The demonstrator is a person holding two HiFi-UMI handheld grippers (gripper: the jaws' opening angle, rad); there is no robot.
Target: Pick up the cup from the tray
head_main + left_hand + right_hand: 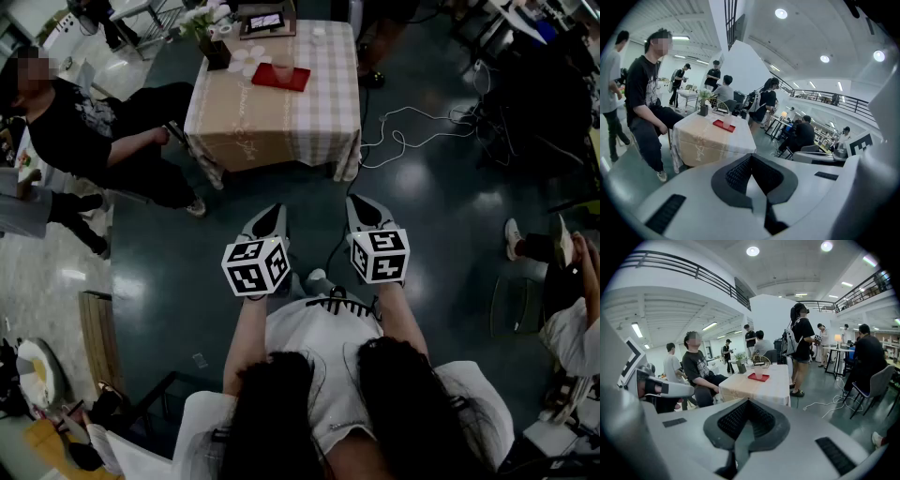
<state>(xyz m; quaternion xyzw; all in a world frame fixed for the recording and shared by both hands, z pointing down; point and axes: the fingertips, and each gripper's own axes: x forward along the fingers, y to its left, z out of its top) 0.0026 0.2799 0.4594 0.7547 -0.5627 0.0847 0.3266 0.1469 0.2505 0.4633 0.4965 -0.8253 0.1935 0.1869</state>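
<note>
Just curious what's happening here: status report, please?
Left gripper and right gripper: jaws shut, empty. Cup on red tray, untouched, far ahead. Seated person beside table.

The head view is dim and bluish, its dark floor [441, 244] carrying soft, pale reflections of overhead lamps. Both gripper views are much brighter — round ceiling lights [781, 13] glare white. Their fisheye lens bends straight lines and blackens the corners. Close up, the left gripper [752, 176] and right gripper [746, 420] look soft.
</note>
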